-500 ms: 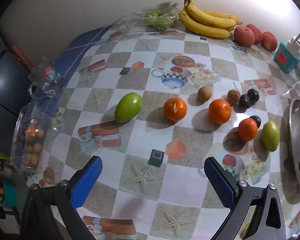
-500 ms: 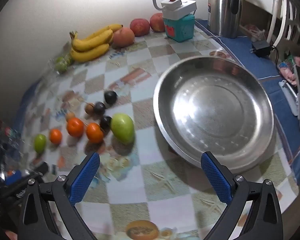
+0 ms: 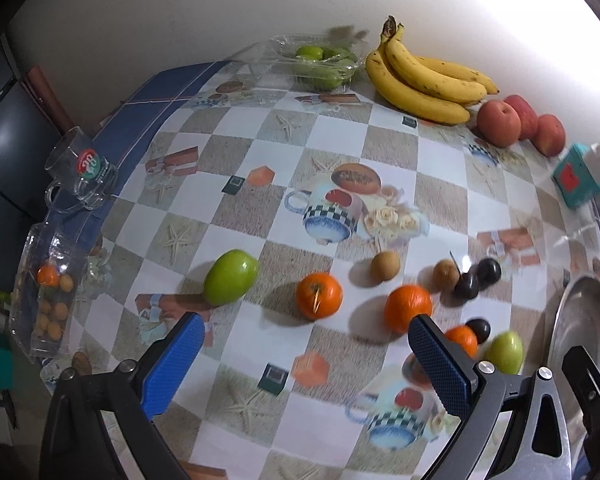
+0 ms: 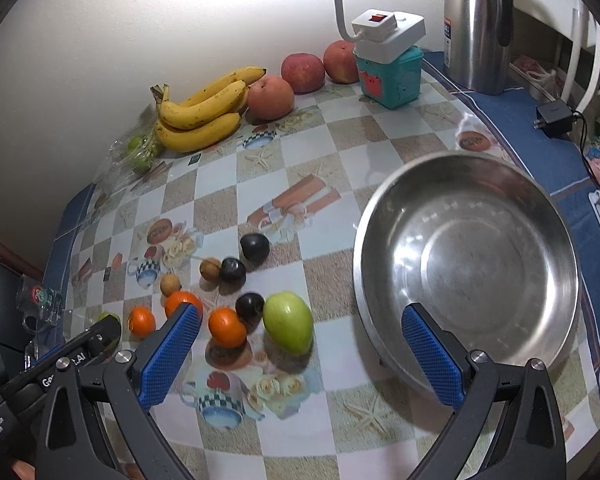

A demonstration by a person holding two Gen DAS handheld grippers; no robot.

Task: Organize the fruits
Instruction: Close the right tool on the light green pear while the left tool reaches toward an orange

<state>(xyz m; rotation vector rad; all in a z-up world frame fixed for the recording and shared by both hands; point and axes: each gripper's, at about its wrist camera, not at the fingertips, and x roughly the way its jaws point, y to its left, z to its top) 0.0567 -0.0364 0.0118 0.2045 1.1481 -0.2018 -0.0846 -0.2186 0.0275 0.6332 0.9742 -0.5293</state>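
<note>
Both grippers hang above the desk [image 4: 340, 144] with fingers spread wide and nothing held: the left gripper [image 3: 308, 364] over the oranges [image 3: 319, 295], the right gripper [image 4: 300, 354] near a green fruit [image 4: 288, 322]. The loose fruit lies in a tight cluster beside the empty steel bowl [image 4: 466, 258]. The risk is crowding: closing on the green fruit could nudge the dark plum [image 4: 250, 306] touching it, and round fruit may roll toward the desk edge.

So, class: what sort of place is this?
Probably a home kitchen or dining table: a patterned tablecloth, bananas against the wall, and a steel thermos jug beside a metal bowl.
</note>
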